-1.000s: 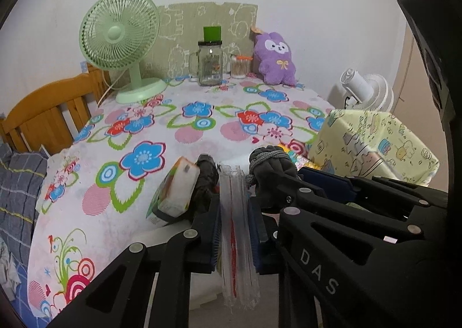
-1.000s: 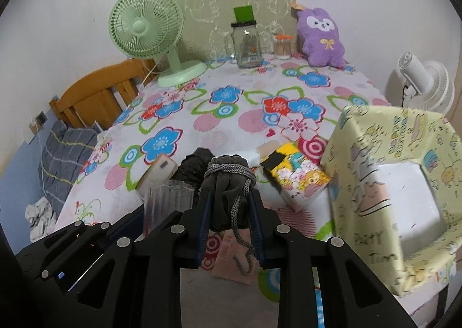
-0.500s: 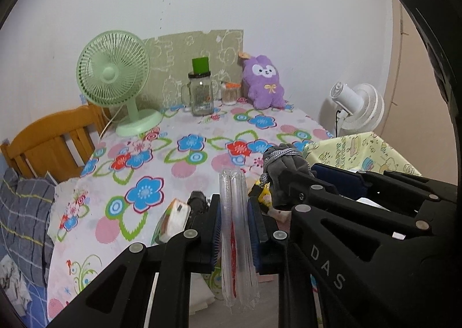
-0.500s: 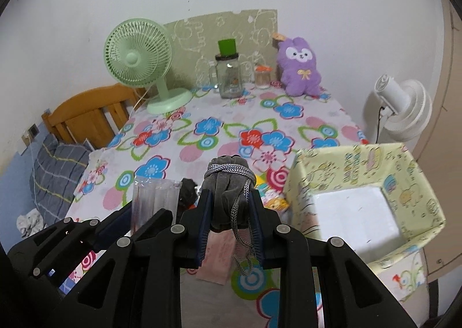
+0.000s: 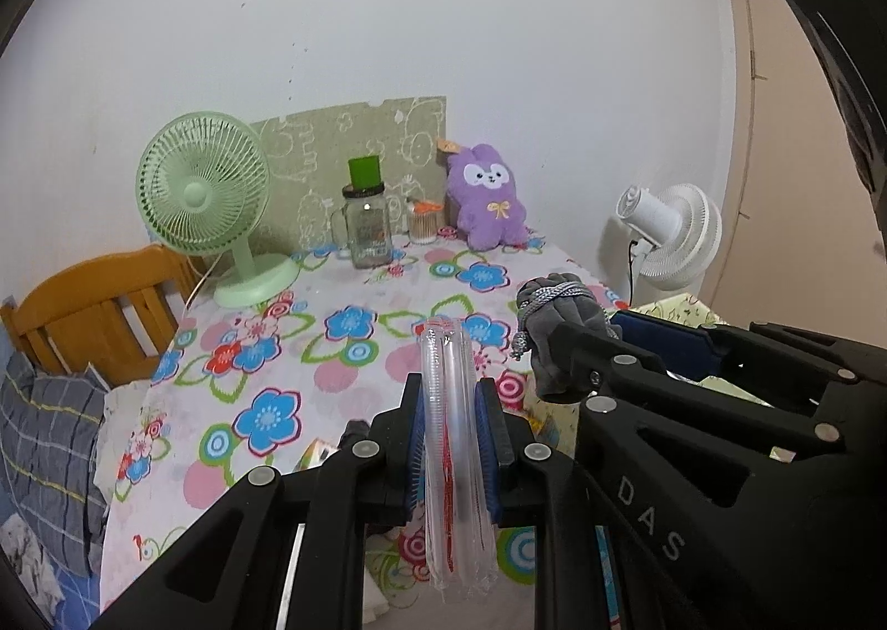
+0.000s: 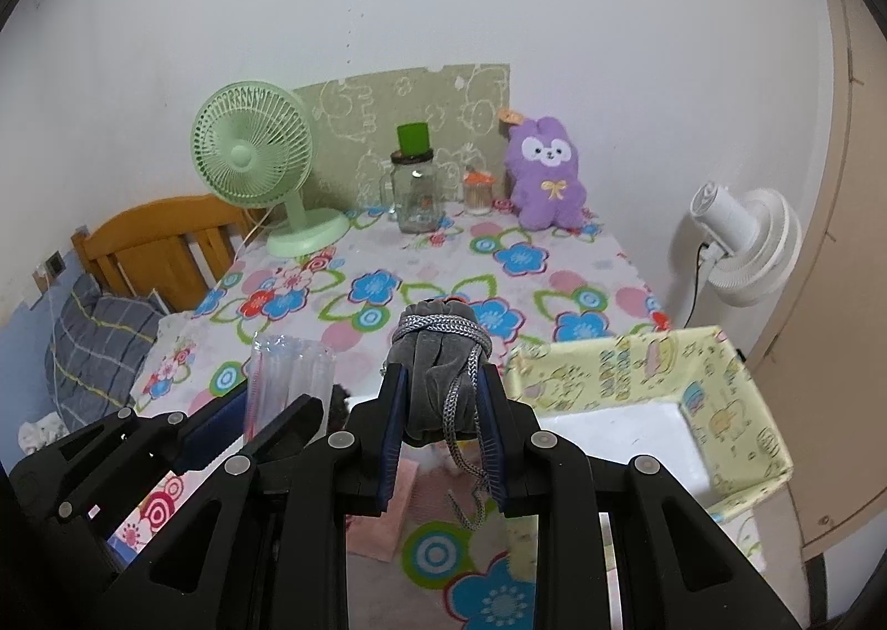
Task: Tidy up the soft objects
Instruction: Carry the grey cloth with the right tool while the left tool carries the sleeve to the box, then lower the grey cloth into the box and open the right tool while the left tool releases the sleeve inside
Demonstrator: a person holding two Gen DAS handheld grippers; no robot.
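My left gripper (image 5: pixel 450 397) is shut on a clear plastic packet (image 5: pixel 449 347) with a red line along it, held upright above the flowered tablecloth (image 5: pixel 266 352). To its right, my right gripper (image 6: pixel 442 380) is shut on a grey drawstring pouch (image 6: pixel 438 347) whose cord hangs down between the fingers. The pouch (image 5: pixel 560 314) also shows in the left wrist view, and the packet (image 6: pixel 288 369) in the right wrist view. A yellow cartoon-print box (image 6: pixel 720 380) with a white inside stands open at the table's right edge, just right of the pouch.
At the back stand a green fan (image 6: pixel 249 158), a glass jar (image 6: pixel 416 197), a small jar (image 6: pixel 478 192) and a purple plush (image 6: pixel 549 175). A pink flat item (image 6: pixel 382 519) and a tissue pack (image 5: pixel 319 455) lie below the grippers. Wooden bed frame (image 6: pixel 155 230) left, white fan (image 6: pixel 743 242) right.
Both grippers have risen away from the table, each still holding its load. The table items and the yellow box now sit lower and look smaller.
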